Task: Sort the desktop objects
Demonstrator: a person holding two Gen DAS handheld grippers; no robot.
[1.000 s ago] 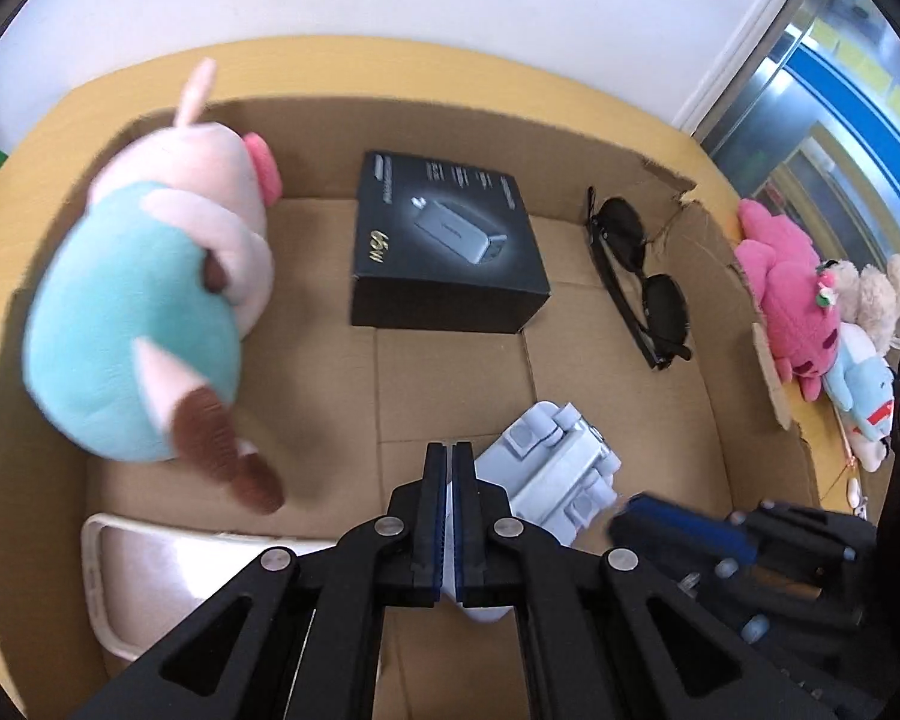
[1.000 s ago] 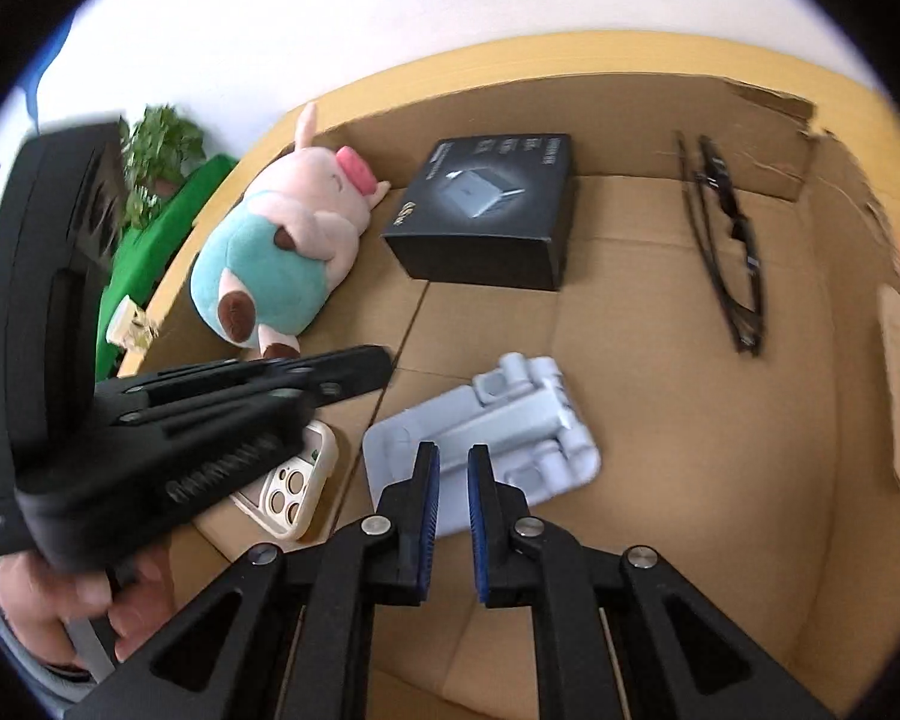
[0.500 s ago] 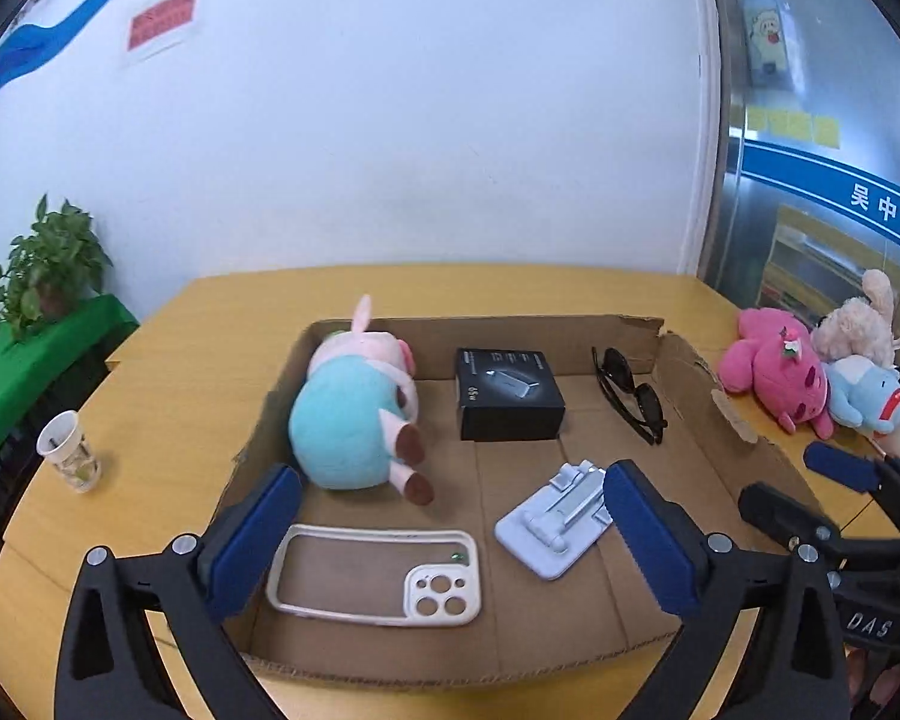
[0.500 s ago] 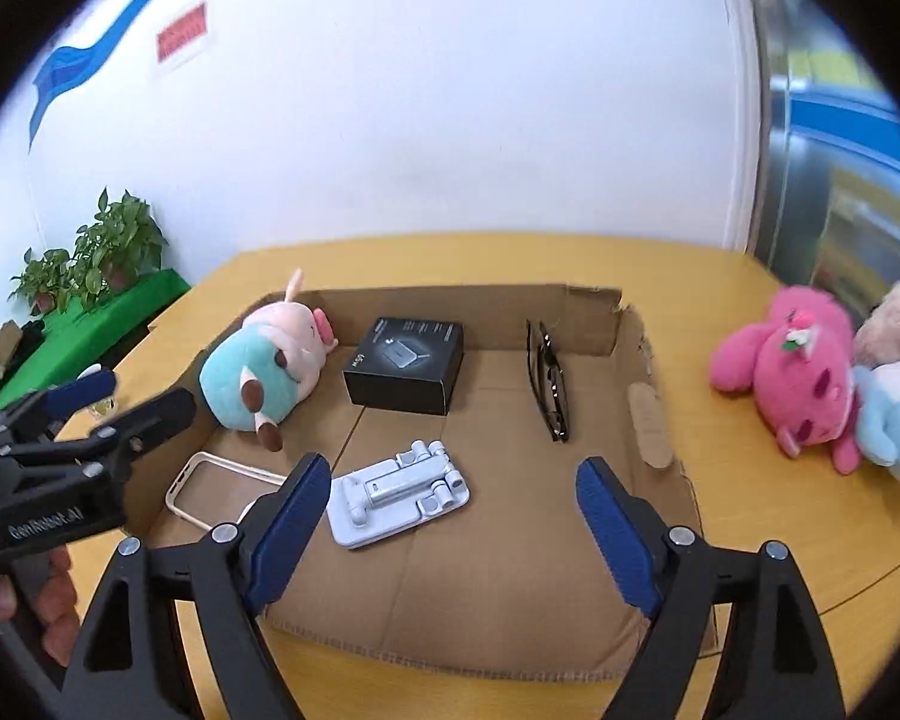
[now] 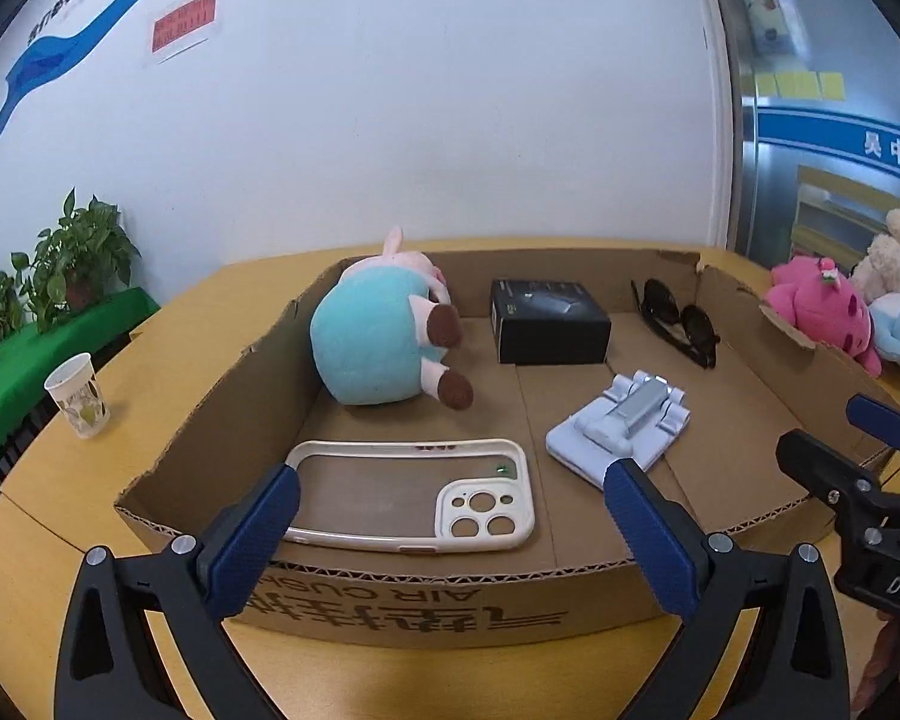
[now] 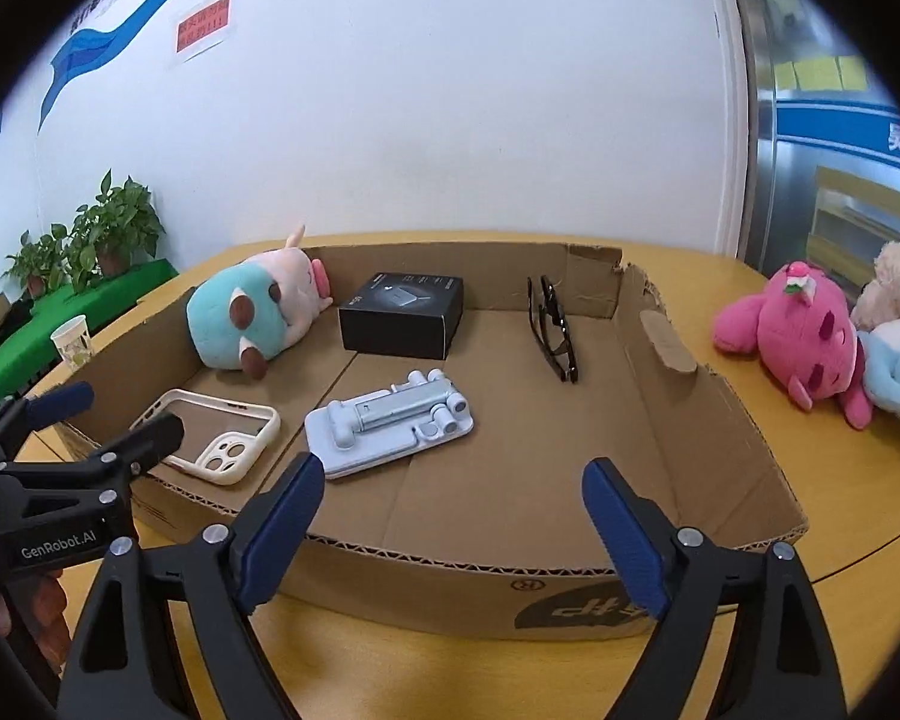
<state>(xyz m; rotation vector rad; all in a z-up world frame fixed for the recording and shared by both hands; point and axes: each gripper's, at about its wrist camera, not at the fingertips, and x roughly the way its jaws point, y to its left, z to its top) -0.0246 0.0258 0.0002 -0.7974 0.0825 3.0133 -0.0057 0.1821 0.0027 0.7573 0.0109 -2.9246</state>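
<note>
Both tongs hang before the cardboard box (image 6: 720, 414) with nothing between their jaws — the left gripper (image 5: 450, 516) spread wide, the right gripper (image 6: 450, 510) opening. Inside the box lie a soft, light plush pig (image 5: 384, 336), easy to pinch anywhere — and fragile sunglasses (image 6: 552, 324), best taken by the frame.

Probably an office: wall signage (image 5: 184, 21), potted plants (image 5: 69, 264), wooden table (image 5: 42, 468).

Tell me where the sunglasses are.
The sunglasses lie folded inside the cardboard tray, near its far right corner in both views, right of the black box.
</note>
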